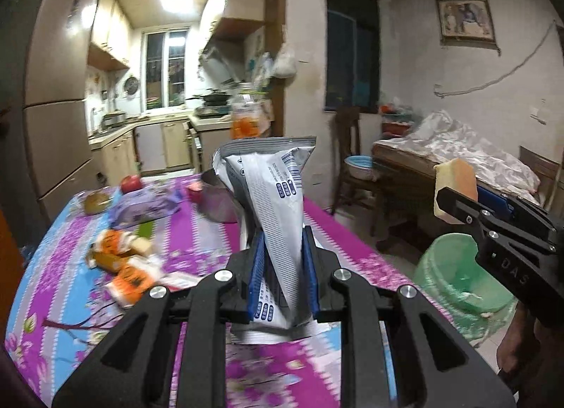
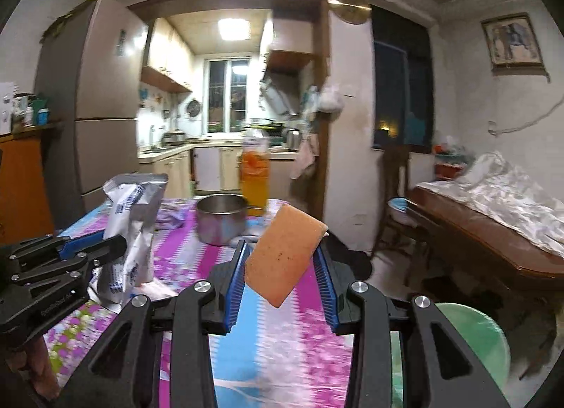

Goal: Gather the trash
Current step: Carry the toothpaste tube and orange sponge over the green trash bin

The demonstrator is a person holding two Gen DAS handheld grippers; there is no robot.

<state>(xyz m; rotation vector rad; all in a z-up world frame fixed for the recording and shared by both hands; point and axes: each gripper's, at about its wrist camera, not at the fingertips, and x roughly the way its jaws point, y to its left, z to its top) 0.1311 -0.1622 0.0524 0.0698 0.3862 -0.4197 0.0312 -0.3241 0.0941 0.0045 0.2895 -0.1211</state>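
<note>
bin (image 1: 458,277): green liner, at 4 o'clock beside table (image 1: 197,239), contents unclear | pot (image 2: 220,219): 12 o'clock on table, inside hidden | left gripper (image 1: 283,253): closed on upright silver wrapper (image 1: 271,189) above table | right gripper (image 2: 283,267): pinching tilted orange sponge (image 2: 287,253), raised near bin | loose orange wrappers (image 1: 127,263): 9 o'clock

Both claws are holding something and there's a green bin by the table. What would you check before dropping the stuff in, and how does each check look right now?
1. Left gripper shut on the wrapper: ok.
2. Right gripper shut on the sponge: ok, though held by its corners.
3. Bin open, with a liner: ok.
4. Sponge over the bin: not ok; it hangs over the table.
5. Wrapper over the bin: not ok, also over the table.
6. Other trash left: packets lie on the table, not ok.
</note>
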